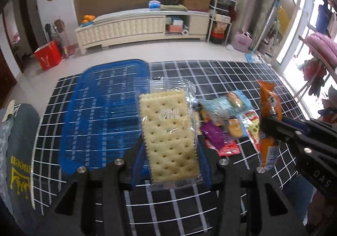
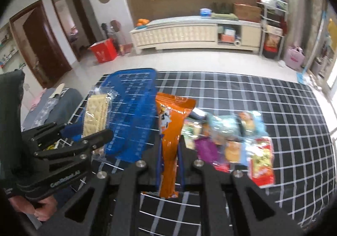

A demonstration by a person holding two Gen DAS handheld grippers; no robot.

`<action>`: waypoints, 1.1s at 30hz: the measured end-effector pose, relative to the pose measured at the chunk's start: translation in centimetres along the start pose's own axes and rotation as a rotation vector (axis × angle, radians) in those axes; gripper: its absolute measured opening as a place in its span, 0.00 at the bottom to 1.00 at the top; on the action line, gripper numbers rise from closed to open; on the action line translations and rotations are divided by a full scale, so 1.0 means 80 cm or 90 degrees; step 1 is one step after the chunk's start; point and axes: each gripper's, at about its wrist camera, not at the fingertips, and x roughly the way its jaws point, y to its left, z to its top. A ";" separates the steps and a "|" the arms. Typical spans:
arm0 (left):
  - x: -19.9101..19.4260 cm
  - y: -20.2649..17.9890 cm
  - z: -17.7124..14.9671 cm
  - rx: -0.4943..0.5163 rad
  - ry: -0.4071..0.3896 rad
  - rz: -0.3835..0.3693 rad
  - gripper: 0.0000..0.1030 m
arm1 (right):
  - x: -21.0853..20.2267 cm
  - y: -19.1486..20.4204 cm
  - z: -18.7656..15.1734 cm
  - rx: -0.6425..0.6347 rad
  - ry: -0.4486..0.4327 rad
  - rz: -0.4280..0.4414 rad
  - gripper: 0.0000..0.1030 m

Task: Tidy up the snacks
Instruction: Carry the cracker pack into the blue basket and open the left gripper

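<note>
Crackers (image 1: 168, 135) in a clear wrapper sit clamped between the jaws of my left gripper (image 1: 171, 151), held up above the checked tablecloth (image 1: 231, 71); I see the blue basket (image 1: 101, 109) just to the left of the packet, its far rim close to the cloth's far edge; my right gripper (image 2: 170, 164) has its jaws closed tight on an orange packet (image 2: 170, 130), upright and lifted off the cloth; the remaining pile of snacks (image 2: 231, 141) lies on the cloth right of the orange packet, near but apart from the basket; from the right wrist view, the cloth beyond and to the right of the pile is bare out to its edge; the two grippers hang side by side, the basket between them; past the far edge I see open floor (image 1: 168, 50) up to a white cabinet (image 1: 143, 25).
</note>
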 end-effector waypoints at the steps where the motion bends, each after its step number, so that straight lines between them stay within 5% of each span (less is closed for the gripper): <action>1: -0.003 0.012 0.000 -0.004 -0.003 0.004 0.42 | 0.004 0.009 0.003 -0.003 0.002 0.006 0.16; 16: 0.031 0.143 0.019 -0.045 0.022 0.031 0.42 | 0.097 0.100 0.047 -0.049 0.054 0.047 0.16; 30: 0.094 0.164 0.021 -0.054 0.091 0.000 0.42 | 0.140 0.100 0.045 -0.024 0.101 0.056 0.16; 33: 0.092 0.160 0.016 -0.052 0.098 -0.004 0.51 | 0.138 0.101 0.045 -0.024 0.100 0.056 0.16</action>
